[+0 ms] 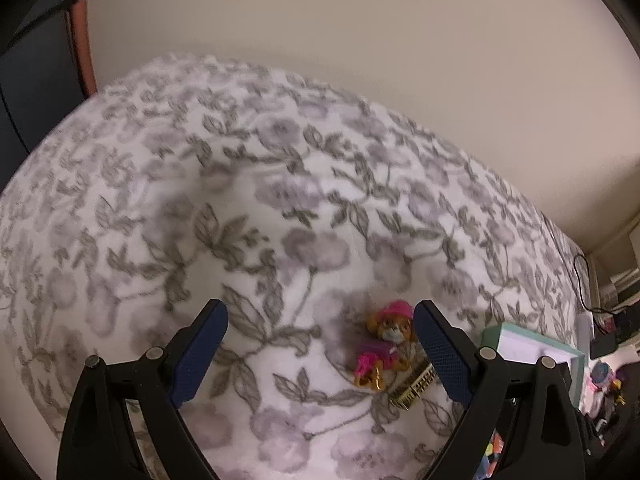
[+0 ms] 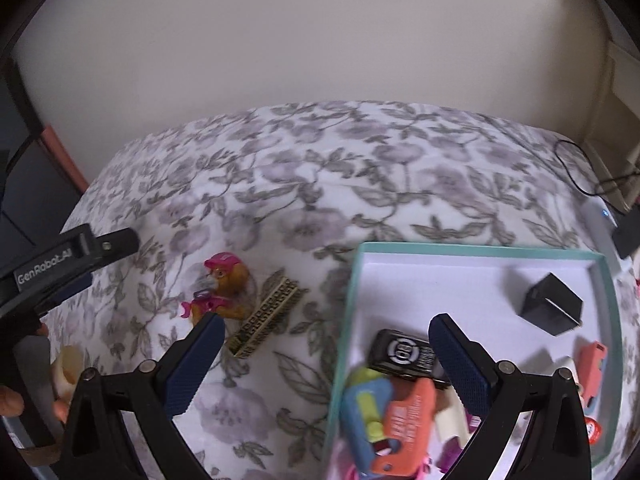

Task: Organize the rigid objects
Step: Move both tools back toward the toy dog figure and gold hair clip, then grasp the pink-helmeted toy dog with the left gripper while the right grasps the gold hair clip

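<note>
Left gripper (image 1: pixel 320 344) spread wide, empty, low over the floral bedspread (image 1: pixel 248 200). Toy pup figure in pink hat (image 1: pixel 386 344) lying on the bedspread just inside the right-hand finger, gold-and-black patterned bar (image 1: pixel 414 386), possibly a hair clip, touching it. Right gripper (image 2: pixel 326 350) also spread open, empty, above the near-left edge of the teal-rimmed box (image 2: pixel 480 249). Inside the box: black cube (image 2: pixel 551 305), black round-logo case (image 2: pixel 404 352), orange and blue toys, blurred.

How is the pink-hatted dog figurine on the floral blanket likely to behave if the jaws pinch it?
The dog figurine looks like hard moulded plastic, so probably stiff and light. Its rounded head and thin limbs suggest it may twist or slip between flat jaws. Lying on the soft blanket, it likely sinks a little rather than slides when pushed.
</note>
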A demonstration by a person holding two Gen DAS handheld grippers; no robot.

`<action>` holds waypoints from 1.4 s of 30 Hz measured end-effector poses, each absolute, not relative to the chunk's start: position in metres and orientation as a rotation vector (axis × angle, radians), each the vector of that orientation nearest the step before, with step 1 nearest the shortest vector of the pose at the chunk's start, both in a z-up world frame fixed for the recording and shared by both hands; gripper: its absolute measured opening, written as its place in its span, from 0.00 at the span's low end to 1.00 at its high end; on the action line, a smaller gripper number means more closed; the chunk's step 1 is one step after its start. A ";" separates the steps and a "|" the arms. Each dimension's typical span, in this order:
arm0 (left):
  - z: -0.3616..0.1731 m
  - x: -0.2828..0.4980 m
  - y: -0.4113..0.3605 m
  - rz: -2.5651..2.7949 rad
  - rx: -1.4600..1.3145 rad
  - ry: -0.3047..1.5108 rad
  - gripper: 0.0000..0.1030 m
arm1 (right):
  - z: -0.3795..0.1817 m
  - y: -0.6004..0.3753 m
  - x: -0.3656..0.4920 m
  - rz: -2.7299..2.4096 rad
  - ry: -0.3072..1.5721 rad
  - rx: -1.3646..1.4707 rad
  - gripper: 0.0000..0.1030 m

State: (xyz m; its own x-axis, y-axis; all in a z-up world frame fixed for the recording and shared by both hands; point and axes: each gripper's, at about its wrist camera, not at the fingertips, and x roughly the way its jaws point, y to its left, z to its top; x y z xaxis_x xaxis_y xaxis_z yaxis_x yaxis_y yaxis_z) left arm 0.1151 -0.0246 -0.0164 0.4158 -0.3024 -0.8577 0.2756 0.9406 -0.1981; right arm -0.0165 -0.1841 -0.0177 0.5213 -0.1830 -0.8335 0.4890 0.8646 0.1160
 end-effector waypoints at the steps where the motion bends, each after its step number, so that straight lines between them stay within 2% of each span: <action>1: -0.021 0.117 -0.028 -0.378 -0.027 1.105 0.91 | -0.020 -0.184 -0.015 -0.414 0.950 0.357 1.00; 10: -0.057 0.123 -0.054 -0.425 0.011 1.238 0.91 | -0.033 -0.197 -0.007 -0.428 0.981 0.391 1.00; 26: -0.094 0.119 -0.085 -0.427 0.145 1.292 0.91 | -0.043 -0.221 -0.002 -0.471 0.995 0.424 1.00; 31: -0.093 0.117 -0.087 -0.449 0.157 1.295 0.79 | -0.043 -0.223 -0.001 -0.469 0.986 0.433 1.00; 34: -0.090 0.116 -0.088 -0.477 0.146 1.300 0.67 | -0.043 -0.223 0.000 -0.468 0.981 0.435 1.00; 39: -0.089 0.113 -0.097 -0.535 0.139 1.313 0.41 | -0.043 -0.223 0.002 -0.458 0.980 0.426 1.00; 42: -0.091 0.113 -0.101 -0.544 0.147 1.321 0.38 | -0.041 -0.221 0.004 -0.445 0.975 0.415 1.00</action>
State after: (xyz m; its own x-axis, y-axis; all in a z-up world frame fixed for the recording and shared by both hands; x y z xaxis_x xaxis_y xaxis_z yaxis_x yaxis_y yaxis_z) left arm 0.1125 -0.1011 -0.0910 0.1436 -0.2936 -0.9451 0.4569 0.8668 -0.1999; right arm 0.0039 -0.2210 -0.0413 0.4860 -0.1724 -0.8568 0.5341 0.8346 0.1351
